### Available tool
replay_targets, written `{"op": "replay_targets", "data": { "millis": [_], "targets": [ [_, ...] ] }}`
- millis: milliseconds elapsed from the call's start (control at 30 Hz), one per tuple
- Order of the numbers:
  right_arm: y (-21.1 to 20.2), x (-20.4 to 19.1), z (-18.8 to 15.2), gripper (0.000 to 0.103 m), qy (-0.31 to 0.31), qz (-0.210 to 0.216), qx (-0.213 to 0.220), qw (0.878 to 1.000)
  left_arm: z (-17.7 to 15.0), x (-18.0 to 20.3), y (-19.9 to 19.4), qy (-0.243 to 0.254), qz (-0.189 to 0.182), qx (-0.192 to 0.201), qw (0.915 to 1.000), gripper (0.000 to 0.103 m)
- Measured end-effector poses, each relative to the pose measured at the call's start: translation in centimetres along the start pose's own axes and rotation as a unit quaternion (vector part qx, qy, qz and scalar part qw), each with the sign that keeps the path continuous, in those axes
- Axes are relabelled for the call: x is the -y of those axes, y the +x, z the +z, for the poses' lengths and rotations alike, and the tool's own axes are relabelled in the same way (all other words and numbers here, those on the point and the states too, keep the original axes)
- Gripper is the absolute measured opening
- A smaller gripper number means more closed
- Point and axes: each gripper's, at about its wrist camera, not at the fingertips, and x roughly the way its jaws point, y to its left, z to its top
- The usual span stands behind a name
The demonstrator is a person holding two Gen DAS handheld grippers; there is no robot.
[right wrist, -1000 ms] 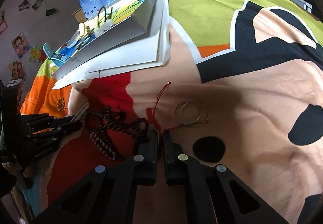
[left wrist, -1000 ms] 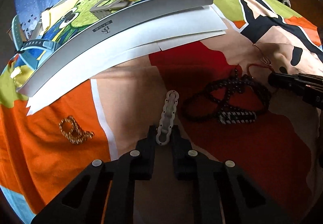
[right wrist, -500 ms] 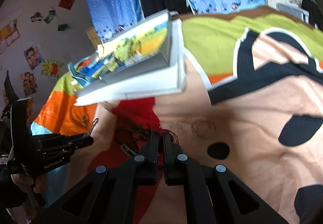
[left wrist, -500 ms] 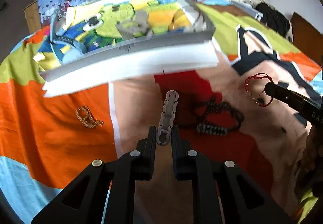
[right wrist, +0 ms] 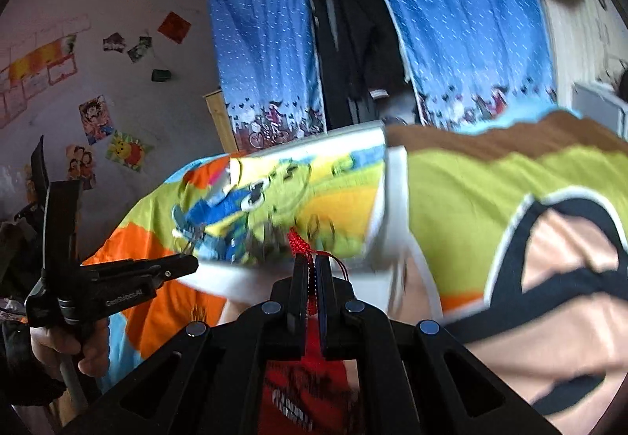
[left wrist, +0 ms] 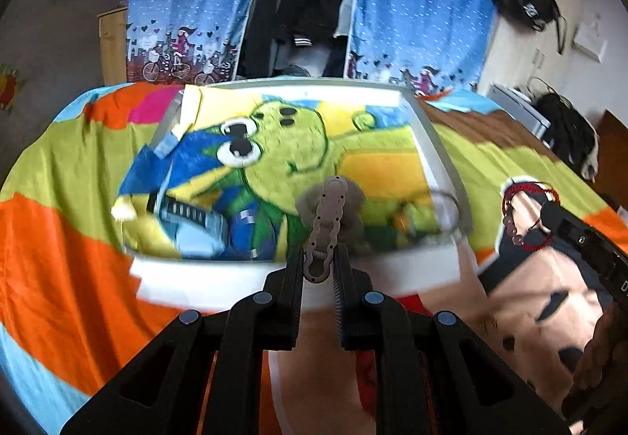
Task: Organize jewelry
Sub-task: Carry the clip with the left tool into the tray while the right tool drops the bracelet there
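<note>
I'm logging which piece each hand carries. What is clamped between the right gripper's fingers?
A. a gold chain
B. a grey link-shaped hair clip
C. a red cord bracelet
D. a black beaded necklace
C: the right gripper is shut on the red cord bracelet, which also shows hanging from its tip in the left wrist view, while the grey link clip sits in the left gripper.

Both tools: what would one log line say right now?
left tool: shut on grey link-chain hair clip | right tool: shut on red cord bracelet | both above white tray
</note>
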Motion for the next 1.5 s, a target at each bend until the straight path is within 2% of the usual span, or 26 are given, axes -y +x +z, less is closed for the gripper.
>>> {"op": "replay_targets", "data": {
  "millis": [167,300,533,667,800,867,900,933,1033,1100,1167,1233,1267,1333,1467,1500],
  "targets": [
    [3.9,-0.1,3.5,0.004,-0.024,0.001,0.008,1.0,3.2,-1.0,3.1,-0.007,0.017,-0.008,0.9998,0.012],
    [8.0,1.0,5.0,0.004,-0.015,0.004,-0.012,1.0,4.8,-2.0,6.7,-0.022,0.023,-0.043,0.9986,0.012],
    [12.7,3.0,4.2,0.005,0.006,-0.009,-0.055,0.998,5.0,-3.5,10.1,-0.043,0.017,-0.083,0.9954,0.012],
    [13.6,3.4,3.5,0.005,0.008,-0.022,-0.069,0.997,4.6,-3.8,10.9,-0.042,0.025,-0.1,0.9938,0.012],
    [13.7,3.1,3.0,0.005,-0.006,-0.031,-0.075,0.997,4.4,-4.0,10.5,-0.052,0.029,-0.099,0.9934,0.012],
    [13.5,2.8,3.0,0.01,-0.015,-0.036,-0.075,0.996,4.4,-4.0,10.1,-0.052,0.033,-0.098,0.9933,0.015],
    [13.3,2.7,3.1,0.016,-0.018,-0.038,-0.072,0.996,4.4,-4.0,9.7,-0.051,0.038,-0.094,0.9935,0.022],
    [13.0,2.6,3.2,0.023,-0.023,-0.042,-0.069,0.996,4.4,-4.0,9.3,-0.052,0.04,-0.088,0.9939,0.033],
    [12.1,2.4,3.5,0.029,-0.029,-0.046,-0.058,0.997,4.7,-3.7,7.6,-0.065,0.04,-0.063,0.9951,0.052],
    [11.3,2.3,3.8,0.032,-0.028,-0.049,-0.051,0.997,4.8,-3.5,5.9,-0.073,0.046,-0.043,0.9954,0.06],
    [10.1,2.2,4.1,0.046,-0.026,-0.053,-0.038,0.998,4.9,-3.1,4.2,-0.075,0.047,-0.023,0.9958,0.067],
    [8.7,2.0,4.3,0.064,-0.023,-0.054,-0.021,0.998,5.1,-2.5,2.7,-0.077,0.046,-0.003,0.9959,0.079],
    [7.8,1.9,4.5,0.067,-0.021,-0.05,-0.01,0.998,5.1,-2.2,1.6,-0.078,0.045,0.012,0.9959,0.082],
    [6.2,1.5,4.7,0.076,-0.024,-0.05,0.008,0.998,5.0,-1.5,-0.2,-0.075,0.044,0.037,0.9955,0.096],
    [2.5,0.7,5.1,0.082,-0.032,-0.043,0.051,0.997,4.6,0.1,-4.1,-0.061,0.045,0.088,0.9932,0.099],
    [1.5,0.5,5.1,0.088,-0.032,-0.043,0.061,0.997,4.4,0.6,-5.2,-0.058,0.046,0.102,0.9921,0.101]
  ]
}}
